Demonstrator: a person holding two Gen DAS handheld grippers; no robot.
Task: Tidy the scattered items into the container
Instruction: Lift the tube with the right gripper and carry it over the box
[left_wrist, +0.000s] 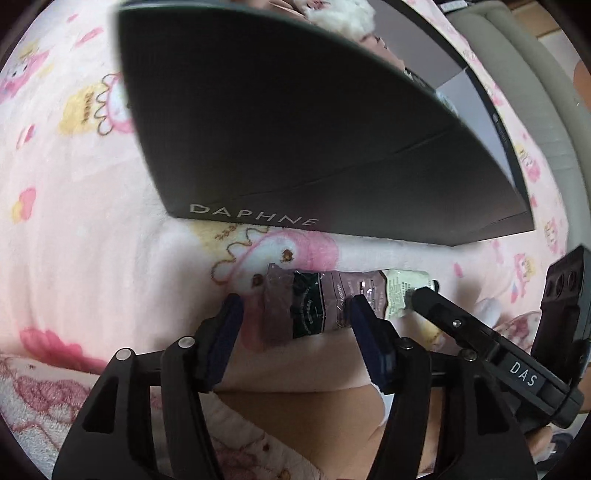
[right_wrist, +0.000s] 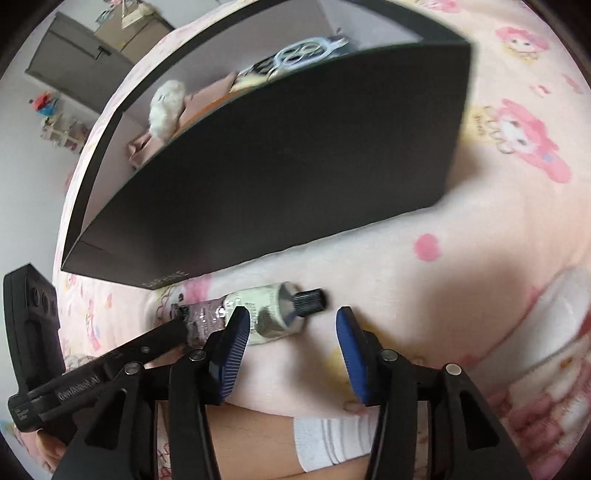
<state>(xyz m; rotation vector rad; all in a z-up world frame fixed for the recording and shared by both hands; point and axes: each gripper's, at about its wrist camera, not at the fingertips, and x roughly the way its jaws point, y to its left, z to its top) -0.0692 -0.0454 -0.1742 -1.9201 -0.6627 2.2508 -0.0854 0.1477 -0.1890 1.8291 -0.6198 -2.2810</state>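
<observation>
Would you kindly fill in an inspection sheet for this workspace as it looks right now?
Surface: pink cartoon-print blanket, soft and rumpled.
Job's things: cream tube lies flat on the blanket just outside the black box, black cap on.
Clutter: inside the box, a white fluffy item, pink fabric, and scissors in a clear pack.
Grippers: left gripper open, straddling the tube's crimped end; right gripper open, straddling its cap end. Neither pad visibly presses it.
Cables: nothing seen.
Surroundings: grey cabinet and a small shelf of toys beyond the bed; a person's bare leg below the grippers.
</observation>
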